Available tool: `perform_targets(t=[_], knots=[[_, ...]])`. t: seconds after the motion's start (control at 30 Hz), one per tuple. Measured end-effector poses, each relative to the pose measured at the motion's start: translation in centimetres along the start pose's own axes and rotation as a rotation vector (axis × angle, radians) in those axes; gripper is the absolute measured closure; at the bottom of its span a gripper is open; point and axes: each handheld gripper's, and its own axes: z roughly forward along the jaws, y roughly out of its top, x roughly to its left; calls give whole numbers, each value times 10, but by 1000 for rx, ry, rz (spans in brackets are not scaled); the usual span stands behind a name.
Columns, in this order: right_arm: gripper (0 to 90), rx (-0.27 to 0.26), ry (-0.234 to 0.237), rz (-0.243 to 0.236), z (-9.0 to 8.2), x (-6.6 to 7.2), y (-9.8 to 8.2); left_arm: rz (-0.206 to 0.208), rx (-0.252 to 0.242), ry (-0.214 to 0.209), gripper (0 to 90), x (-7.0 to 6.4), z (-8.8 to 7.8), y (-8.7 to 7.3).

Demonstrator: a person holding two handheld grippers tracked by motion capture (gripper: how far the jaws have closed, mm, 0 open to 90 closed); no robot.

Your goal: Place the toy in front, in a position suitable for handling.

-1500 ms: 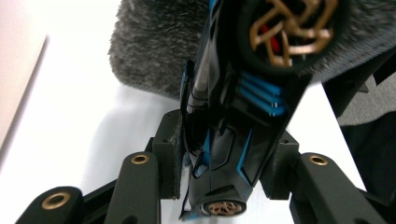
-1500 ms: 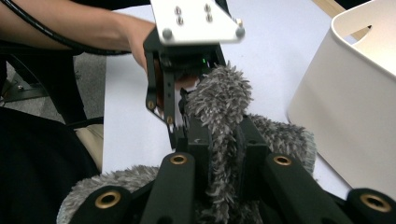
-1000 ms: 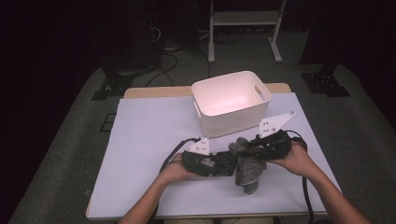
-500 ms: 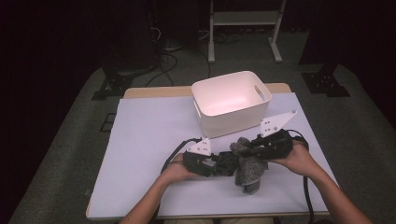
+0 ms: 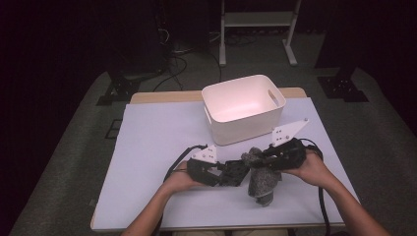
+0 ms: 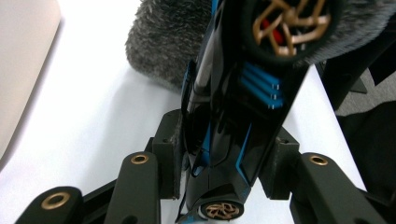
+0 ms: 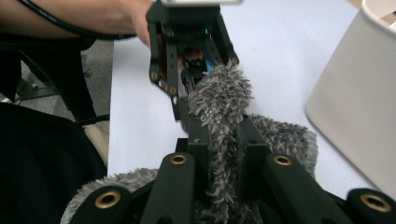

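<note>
**Toy car being wiped with a fluffy cloth**

The left gripper [image 5: 231, 173] is clamped on a black toy car with blue stripes and bronze wheels [image 6: 233, 121], its pads pressed against the car's flanks in the left gripper view. The right gripper [image 5: 260, 160] is pinched tight on a grey shaggy microfibre cloth [image 5: 261, 179], a fold of pile squeezed between its jaws in the right gripper view. Car and cloth meet above the near middle of the white table top [image 5: 157, 147], the cloth draped over the far end of the car and hanging down to the surface.

The step in hand looks like wiping or wrapping the car with the cloth. The next move probably calls for drawing the cloth along the body while the left grip keeps the car steady; the slick shell could twist between the pads if the pull is sideways.

A white plastic bin with cut-out handles [image 5: 243, 105] stands just behind the two grippers, empty as far as can be seen, and close enough to catch the right gripper's grey plate [image 5: 287, 132] on a forward stroke. A metal stand [image 5: 255, 29] rises beyond the table, well clear.
</note>
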Motion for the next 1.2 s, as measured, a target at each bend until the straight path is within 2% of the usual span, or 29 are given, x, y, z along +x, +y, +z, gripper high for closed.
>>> perform_targets(t=[0.1,0.17,0.3,0.4,0.5,0.6,0.67,0.87,1.03,1.2], knots=[[787,13,2,-3,2,1,0,-2,15,11,580,1,-8,-1],[787,-5,14,-14,3,4,7,-9,22,20,579,1,-9,-3],[786,6,20,-33,8,6,12,-14,9,14,579,2,-10,-6],[787,21,12,-24,10,4,7,-16,-5,11,583,2,-13,-7],[787,16,-14,6,6,1,-1,-15,2,15,589,2,-14,-5],[787,13,-26,7,5,1,-4,-21,14,16,589,3,-12,-1],[786,14,-34,-3,2,2,-3,-3,28,18,592,3,-9,2],[787,17,-35,-2,0,1,-3,7,32,23,593,2,-5,5],[786,20,-27,1,-1,1,-4,37,56,28,594,1,0,10],[787,20,-35,33,-3,-3,-13,32,62,36,597,2,1,14]])
